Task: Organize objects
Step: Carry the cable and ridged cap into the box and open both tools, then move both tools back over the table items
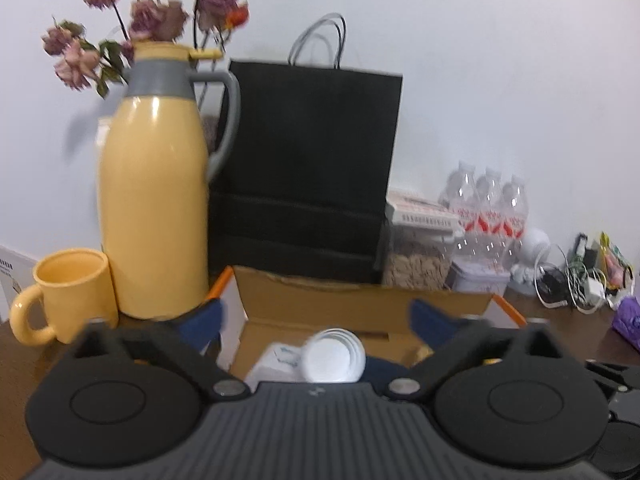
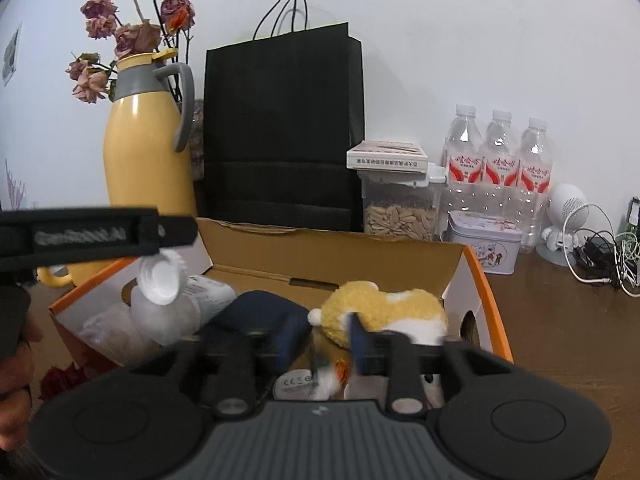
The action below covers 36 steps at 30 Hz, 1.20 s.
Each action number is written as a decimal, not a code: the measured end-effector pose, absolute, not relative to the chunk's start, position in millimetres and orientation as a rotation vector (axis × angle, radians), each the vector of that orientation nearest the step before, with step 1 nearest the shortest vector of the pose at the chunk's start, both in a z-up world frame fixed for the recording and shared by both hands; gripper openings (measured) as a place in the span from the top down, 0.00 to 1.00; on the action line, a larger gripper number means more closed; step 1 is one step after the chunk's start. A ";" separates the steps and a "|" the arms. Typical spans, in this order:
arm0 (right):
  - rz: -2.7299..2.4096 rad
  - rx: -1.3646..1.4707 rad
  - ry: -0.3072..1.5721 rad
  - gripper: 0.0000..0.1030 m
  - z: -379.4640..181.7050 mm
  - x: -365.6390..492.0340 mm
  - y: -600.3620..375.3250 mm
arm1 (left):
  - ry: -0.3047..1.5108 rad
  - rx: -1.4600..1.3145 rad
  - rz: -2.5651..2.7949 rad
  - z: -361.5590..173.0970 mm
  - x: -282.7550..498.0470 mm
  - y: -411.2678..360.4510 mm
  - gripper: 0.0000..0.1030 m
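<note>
The left gripper fills the bottom of its own view, blue-padded jaws spread wide with nothing between them, hanging over the open cardboard box with orange edges. The right gripper, equally close to its camera, stands partly apart over the same box; its jaws frame the near side of the yellow-and-white plush toy, but whether the pads press on it cannot be told through the blur. Behind the box the tall black paper bag with cord handles leans at the wall, with the yellow thermos jug with grey collar and handle to its left, dried pink roses behind that, and a yellow mug beside the jug's base. To the right stand three clear water bottles with red labels, a clear canister of seeds and a small printed tin. Inside the box lie a dark blue pouch, the plush toy against the right wall, and a clear plastic bottle with a white screw cap tipped at the left end. The step in hand appears to be setting items down into the box. The next move probably calls for lifting both tools straight up clear of the flaps, then choosing another loose item on the brown wooden table.
</note>
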State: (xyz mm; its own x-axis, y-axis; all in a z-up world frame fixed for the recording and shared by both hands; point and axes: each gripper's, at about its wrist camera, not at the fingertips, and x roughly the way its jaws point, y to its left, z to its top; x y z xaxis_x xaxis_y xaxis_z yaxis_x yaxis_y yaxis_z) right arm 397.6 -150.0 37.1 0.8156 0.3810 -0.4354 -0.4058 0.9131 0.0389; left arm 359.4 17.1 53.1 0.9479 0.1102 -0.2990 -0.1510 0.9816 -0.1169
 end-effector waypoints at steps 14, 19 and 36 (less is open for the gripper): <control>0.398 -0.018 0.425 0.00 45.2 389.5 -159.5 | 0.255 -0.167 0.112 65.7 347.7 15.3 0.00; 0.408 -0.008 0.395 0.00 59.2 373.4 -167.3 | 0.197 -0.160 0.069 77.7 321.4 14.9 0.00; 0.414 -0.116 0.444 0.00 28.5 292.0 -196.1 | 0.332 -0.108 0.029 29.5 250.8 35.1 0.00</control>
State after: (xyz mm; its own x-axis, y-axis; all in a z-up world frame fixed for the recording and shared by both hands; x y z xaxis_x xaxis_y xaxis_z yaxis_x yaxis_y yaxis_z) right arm 292.0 -196.1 28.5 0.8215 0.3632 -0.4396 -0.4130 0.9105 -0.0193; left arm 250.8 35.1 29.5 0.9450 0.0108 -0.3270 -0.0464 0.9938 -0.1012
